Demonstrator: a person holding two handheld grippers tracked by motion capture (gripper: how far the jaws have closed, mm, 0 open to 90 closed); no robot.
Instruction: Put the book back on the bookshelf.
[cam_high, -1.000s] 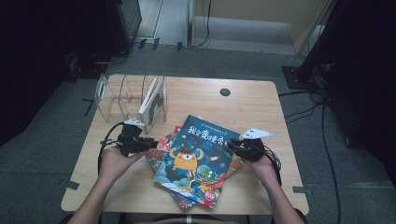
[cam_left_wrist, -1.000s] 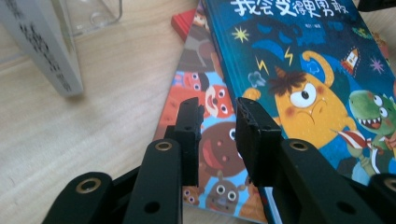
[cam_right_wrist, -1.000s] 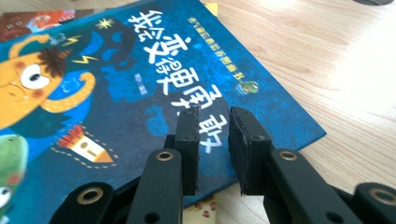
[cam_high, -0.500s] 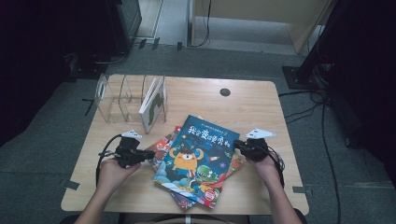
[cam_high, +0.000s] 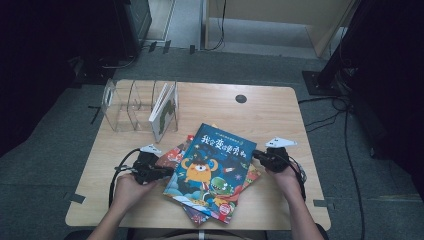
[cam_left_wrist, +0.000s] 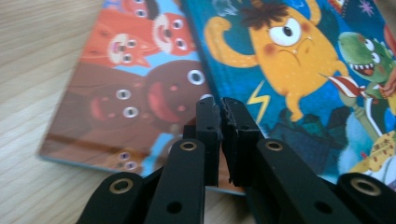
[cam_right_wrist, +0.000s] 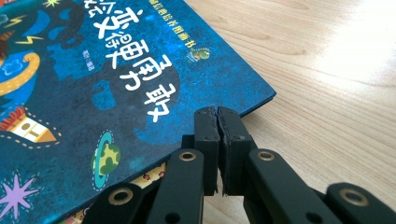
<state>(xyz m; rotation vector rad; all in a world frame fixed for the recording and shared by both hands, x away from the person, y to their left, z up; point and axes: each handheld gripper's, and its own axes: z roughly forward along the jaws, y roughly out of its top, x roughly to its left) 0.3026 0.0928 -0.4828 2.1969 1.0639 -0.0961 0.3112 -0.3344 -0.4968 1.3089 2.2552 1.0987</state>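
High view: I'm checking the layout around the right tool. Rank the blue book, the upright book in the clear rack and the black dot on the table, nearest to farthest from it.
From the right tool:
1. Blue book, right beside it, on the stack.
2. Black dot, farther back on the table.
3. Upright book, far left, in the clear rack.

Two hand-held black tongs, bare forearms behind them

The left tongs (cam_high: 167, 171) and right tongs (cam_high: 256, 155) were matte black, each with two flat link bars carrying brass-ringed pivot holes, ribbed black pads, a pale three-cornered plate on top and a looping black cable; the forearms wore no sleeves
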